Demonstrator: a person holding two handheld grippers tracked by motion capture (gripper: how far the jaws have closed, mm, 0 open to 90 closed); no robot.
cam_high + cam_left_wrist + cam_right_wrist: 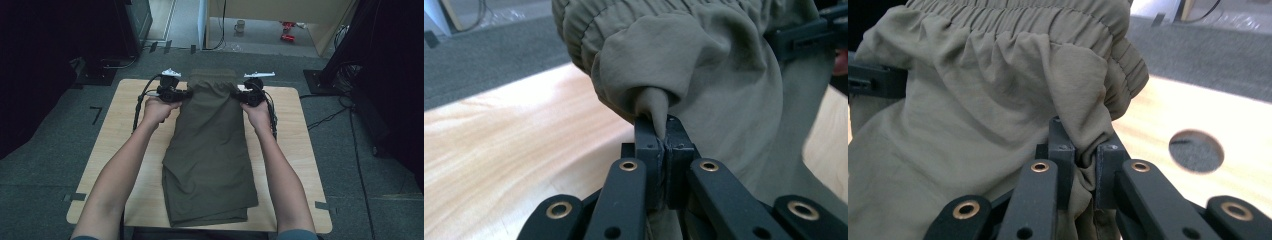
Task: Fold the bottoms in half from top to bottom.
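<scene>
A light wooden table [125, 150] takes up the middle of the high view, and on it a pair of olive-green trousers [210, 150] lies with its long axis running from the lower centre of the frame up to the upper centre, the folded leg ends near the bottom edge and the gathered waistband [212, 75] at the far end. That axis is the relation the coming move seems to turn on: both grippers sit at the waistband end, one on each side of the cloth, so the whole length of the garment stretches away from them toward the bottom of the frame, and neither hand is nearer to it than the other. The left gripper [172, 91] is at the upper left of the cloth and the right gripper [248, 93] at the upper right, roughly level with one another. In the left gripper view the left gripper's jaws are pressed together on a small pinch of fabric just below the elastic, which bunches toward the top centre of that frame. In the right gripper view the right gripper's jaws are likewise clamped on a thicker fold beside the waistband, with a round hole in the table [1196, 151] at the right.
</scene>
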